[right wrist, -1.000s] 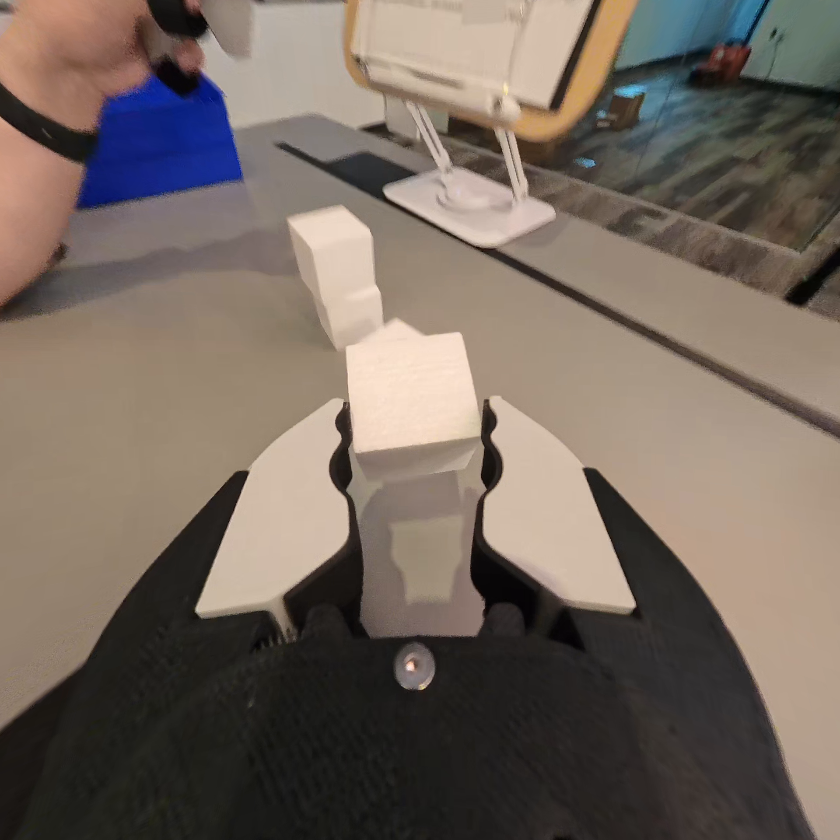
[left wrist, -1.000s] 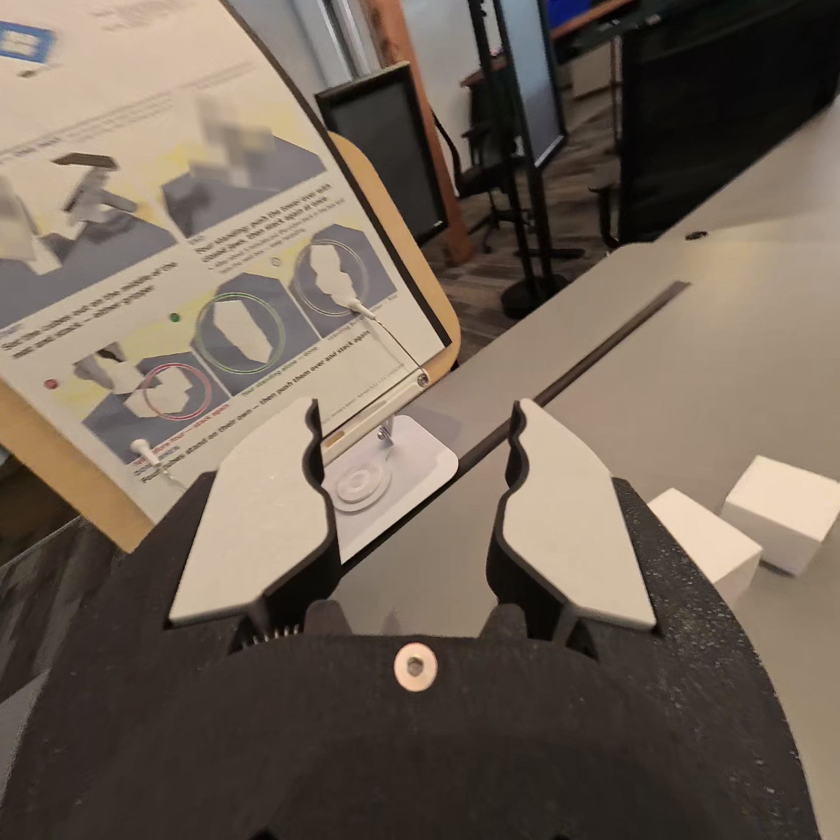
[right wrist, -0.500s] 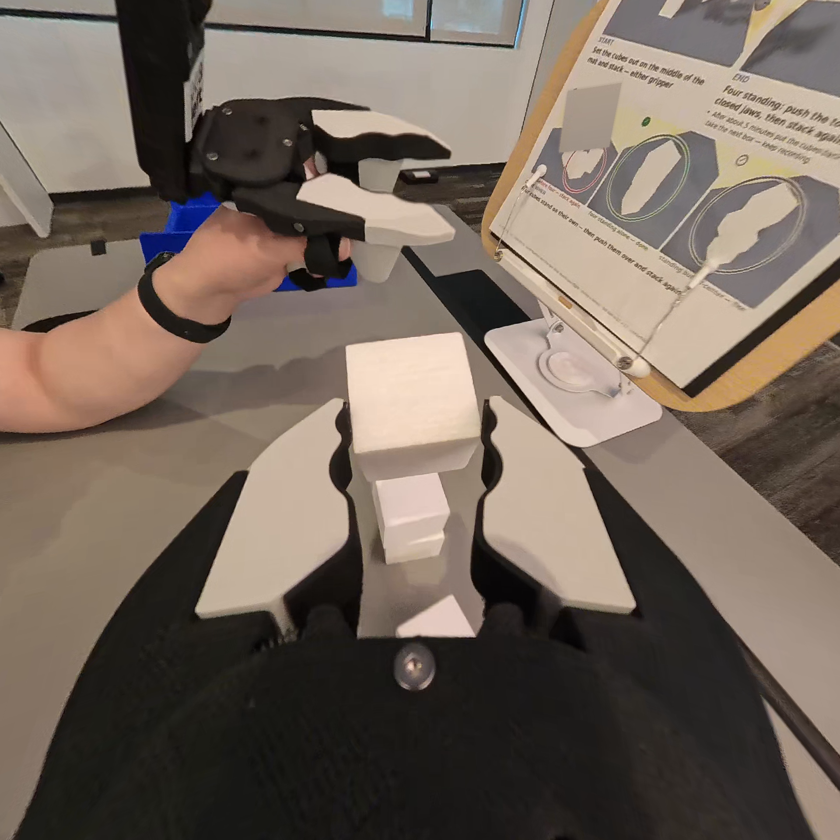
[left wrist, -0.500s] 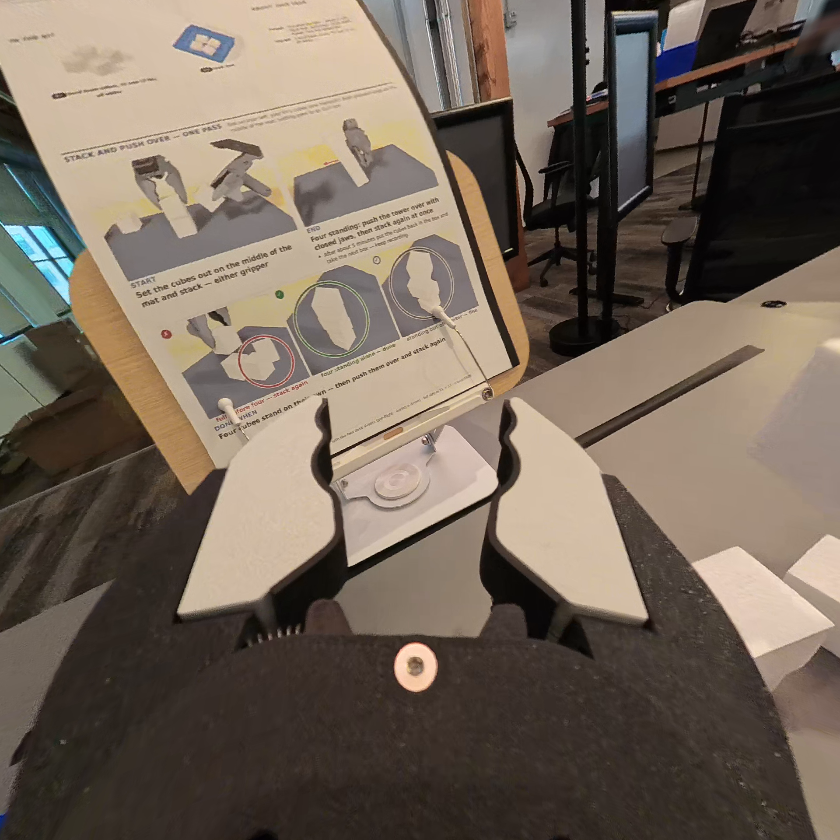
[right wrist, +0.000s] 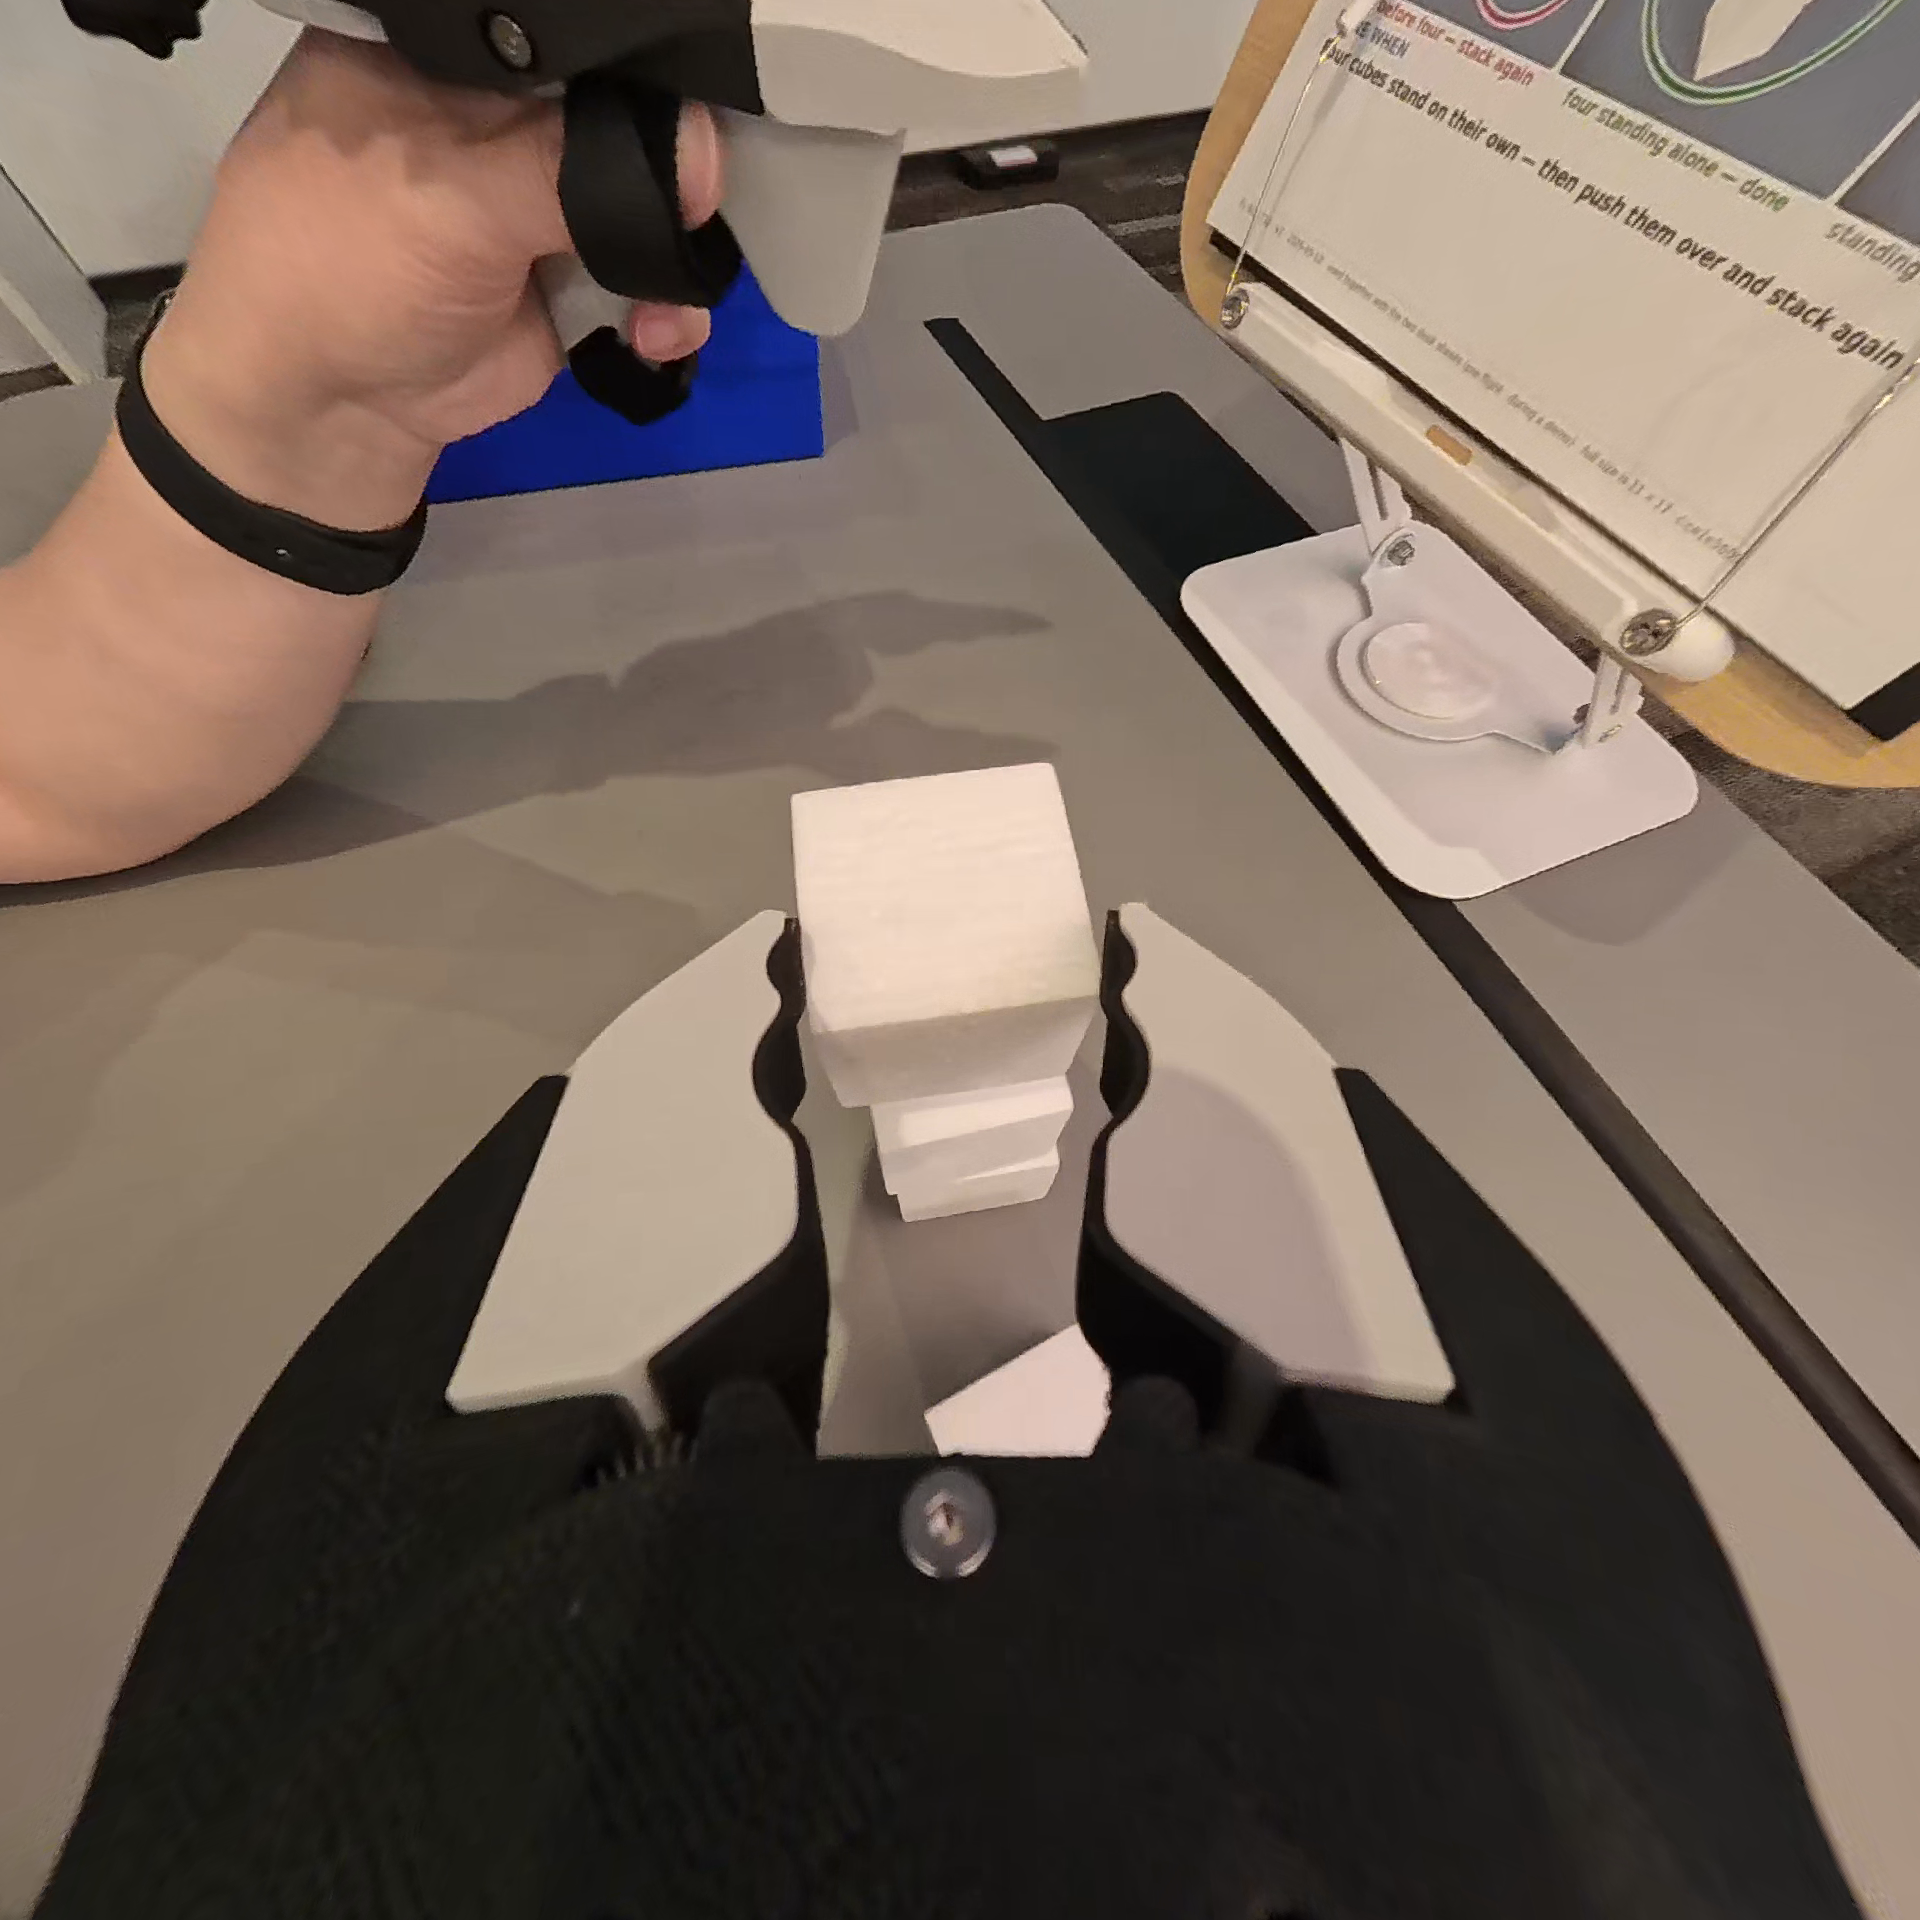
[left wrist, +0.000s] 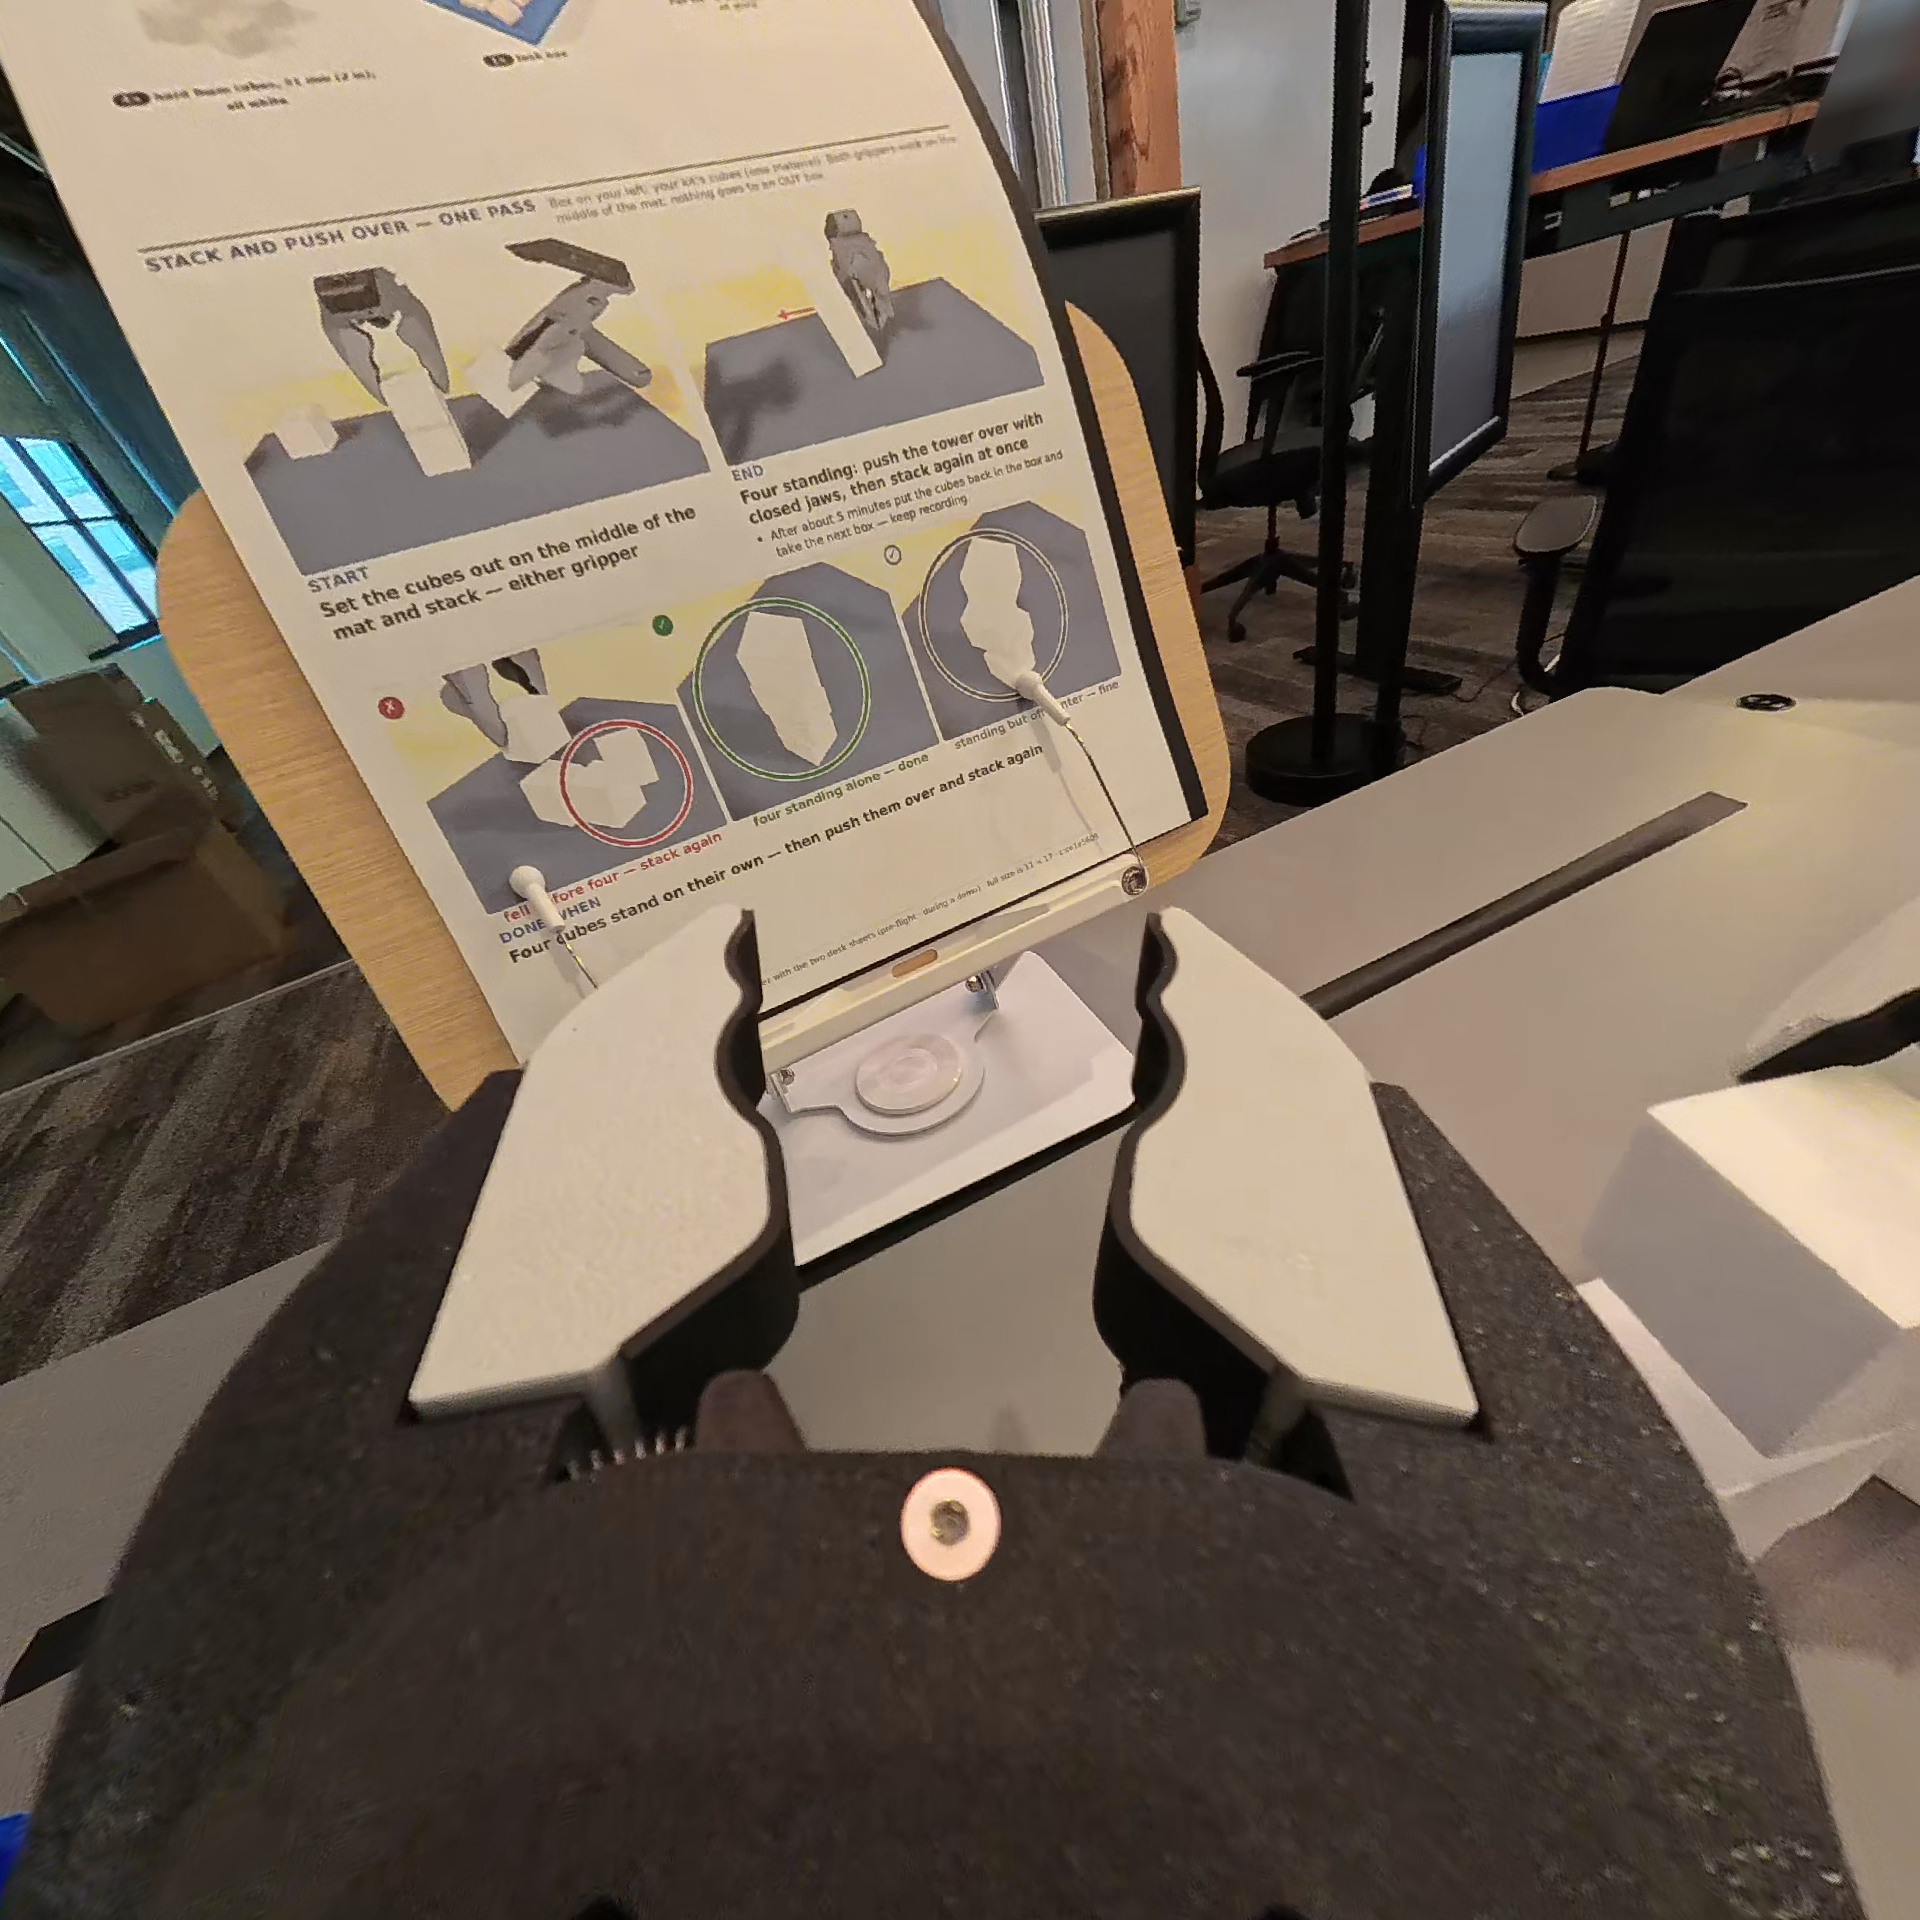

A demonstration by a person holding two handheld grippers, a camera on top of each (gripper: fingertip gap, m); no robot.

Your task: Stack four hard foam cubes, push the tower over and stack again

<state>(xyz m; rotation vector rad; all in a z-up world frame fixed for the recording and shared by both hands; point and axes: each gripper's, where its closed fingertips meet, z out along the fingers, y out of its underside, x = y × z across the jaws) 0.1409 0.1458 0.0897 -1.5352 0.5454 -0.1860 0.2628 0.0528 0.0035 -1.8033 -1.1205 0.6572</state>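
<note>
An open-plan office is indicated by office chairs (left wrist: pixel 1262 457), desks (left wrist: pixel 1621 177), partition screens (left wrist: pixel 1470 260) and carpeted floor (left wrist: pixel 156 1143).

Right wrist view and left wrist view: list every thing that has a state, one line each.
right gripper: shut on held cube
held cube: gripped, above stacked cubes
stacked cubes: two, upright, slightly offset
loose cube: lying on table
left gripper: open, empty, raised
instruction sheet: propped on stand

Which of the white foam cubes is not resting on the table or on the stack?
The cube gripped in the right tongs. It hangs above the two stacked cubes; a fourth cube lies alone on the table.
</note>
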